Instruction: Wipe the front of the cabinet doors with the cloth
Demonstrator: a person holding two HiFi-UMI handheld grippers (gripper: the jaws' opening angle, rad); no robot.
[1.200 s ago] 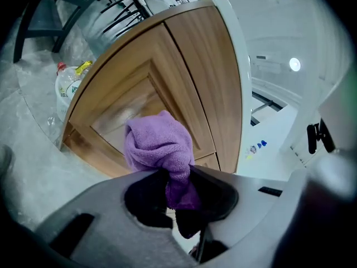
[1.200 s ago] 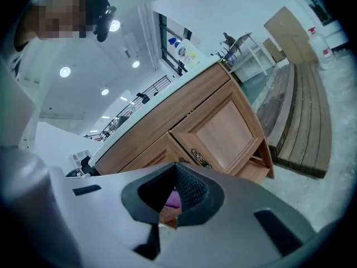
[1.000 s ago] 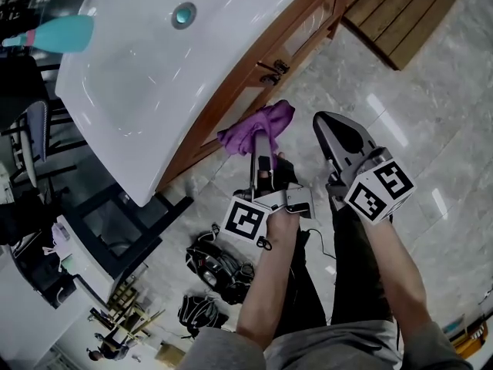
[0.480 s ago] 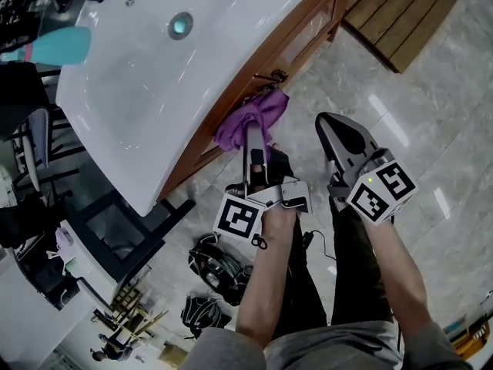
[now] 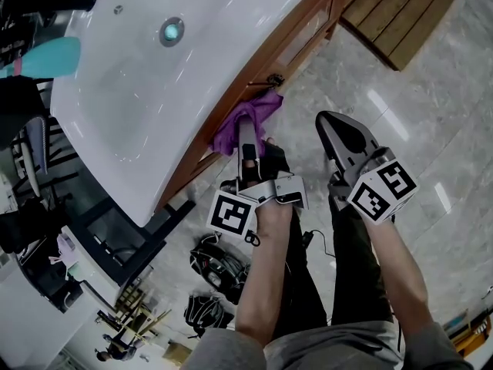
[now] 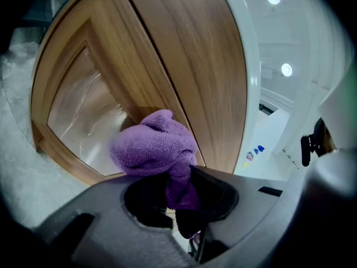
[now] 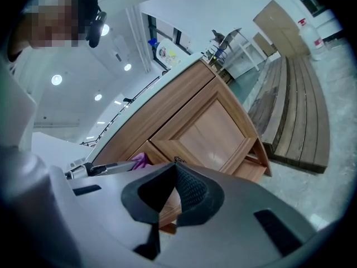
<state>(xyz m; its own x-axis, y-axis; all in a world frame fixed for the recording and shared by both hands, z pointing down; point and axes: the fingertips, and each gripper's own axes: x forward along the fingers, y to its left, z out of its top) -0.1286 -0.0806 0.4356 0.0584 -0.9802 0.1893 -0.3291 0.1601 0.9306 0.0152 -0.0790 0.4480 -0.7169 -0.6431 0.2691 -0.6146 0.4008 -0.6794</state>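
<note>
Moved up the cabinet door (image 6: 189, 66): purple cloth (image 6: 153, 147) clamped in left claw (image 6: 179, 186); right claw (image 7: 172, 175) closed, empty. Press flat, overlap strokes.

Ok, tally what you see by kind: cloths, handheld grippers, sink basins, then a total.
purple cloth: 1
handheld grippers: 2 (left gripper, right gripper)
white sink basin: 1
total: 4

The pale marble floor (image 5: 431, 114) bears the wooden cabinet (image 5: 296, 37) just ahead of the left hand-held gripper (image 5: 246, 133), a slatted wooden platform (image 5: 404, 14) well beyond it, and tangled black cables (image 5: 219, 264) behind it.
</note>
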